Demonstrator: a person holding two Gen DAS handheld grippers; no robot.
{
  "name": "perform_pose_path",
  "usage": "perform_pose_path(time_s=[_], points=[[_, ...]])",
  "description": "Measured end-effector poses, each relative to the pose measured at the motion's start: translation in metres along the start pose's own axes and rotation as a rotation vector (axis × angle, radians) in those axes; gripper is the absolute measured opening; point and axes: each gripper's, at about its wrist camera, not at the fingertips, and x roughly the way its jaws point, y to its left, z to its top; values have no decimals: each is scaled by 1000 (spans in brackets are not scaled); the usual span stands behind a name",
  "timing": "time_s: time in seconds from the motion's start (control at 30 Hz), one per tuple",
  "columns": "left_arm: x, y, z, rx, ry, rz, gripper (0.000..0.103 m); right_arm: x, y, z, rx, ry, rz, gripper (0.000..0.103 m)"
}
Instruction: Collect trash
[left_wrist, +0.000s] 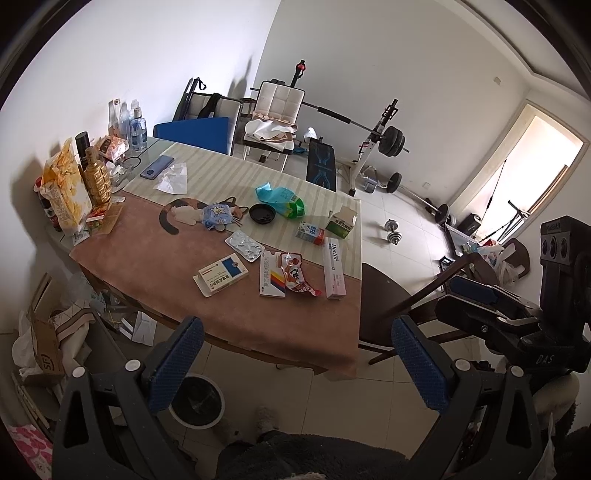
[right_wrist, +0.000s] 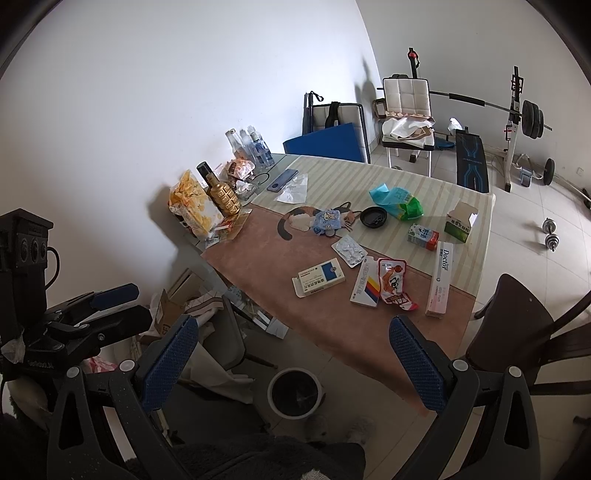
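Observation:
Both grippers hover open and empty over the floor, short of the table's near edge (left_wrist: 280, 354). My left gripper (left_wrist: 297, 363) and right gripper (right_wrist: 293, 365) show blue pads set wide apart. Trash lies on the tablecloth: a blue-and-white medicine box (left_wrist: 221, 275), a striped box (left_wrist: 271, 275), a red snack wrapper (left_wrist: 297, 277), a long pink "Doctor" box (left_wrist: 334, 267), a blister pack (left_wrist: 245, 245), a small milk carton (left_wrist: 310, 232), an opened green box (left_wrist: 341, 221), a black lid (left_wrist: 262, 213) and a blue-green bag (left_wrist: 282, 197). A round white bin (right_wrist: 295, 393) stands on the floor below the edge.
Snack bags (left_wrist: 66, 192), a gold bottle (left_wrist: 96, 177), water bottles and a phone (left_wrist: 157, 166) crowd the table's far-left side. A dark wooden chair (left_wrist: 380, 295) stands at the right corner. Cardboard boxes (left_wrist: 44, 343) pile on the floor left. A weight bench (left_wrist: 321, 162) stands beyond.

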Motion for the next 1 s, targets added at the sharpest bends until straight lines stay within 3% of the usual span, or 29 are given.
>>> perform_pose_path(time_s=[1.0], points=[[-1, 0, -3, 2, -7, 4, 103, 2, -3, 4, -3, -5, 8, 103]])
